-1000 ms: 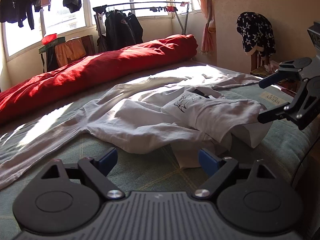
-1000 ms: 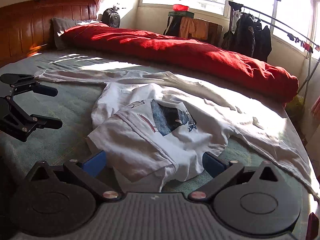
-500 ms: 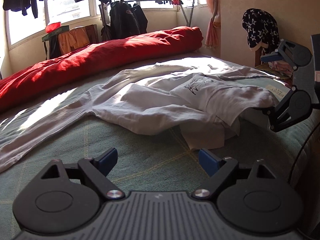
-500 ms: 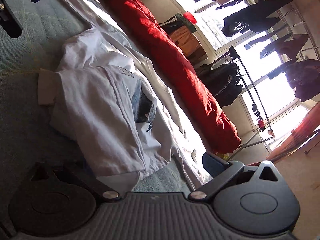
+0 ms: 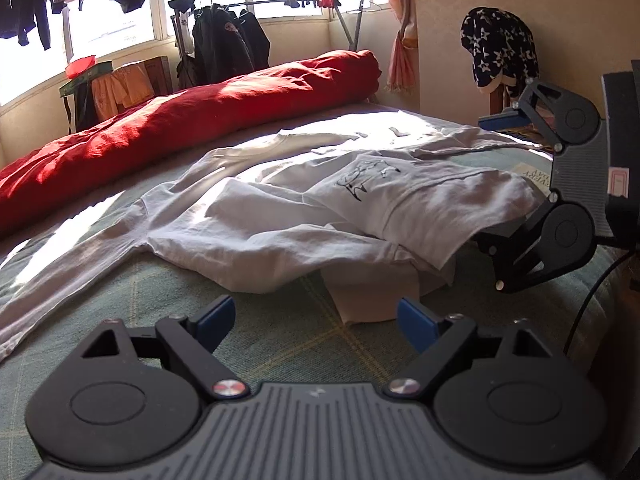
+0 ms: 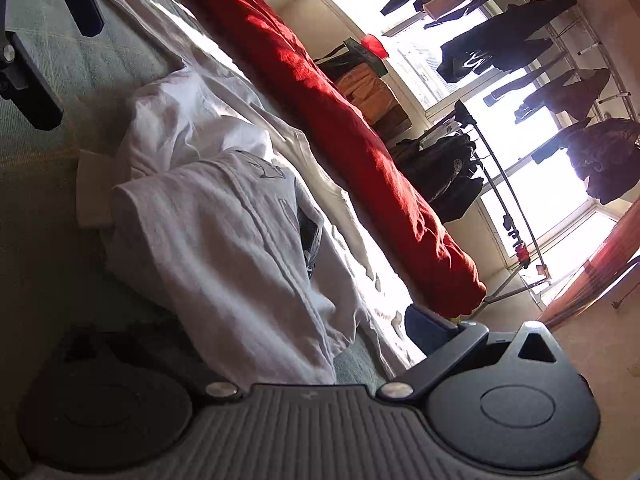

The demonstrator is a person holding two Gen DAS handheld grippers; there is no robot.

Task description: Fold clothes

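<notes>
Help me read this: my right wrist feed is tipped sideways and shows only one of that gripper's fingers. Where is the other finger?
Observer: In the left wrist view the right gripper lies on its side. One finger is above the white shirt, and the other is low, at the shirt's overhanging edge.
Operator: Is the cloth pinched?
Observer: No. The jaws stand wide apart, and the upper pad is clear of the cloth.
Operator: Where is the left gripper?
Observer: The left gripper is open and holds nothing. It sits over the green bedcover, just short of the shirt's near edge.
</notes>
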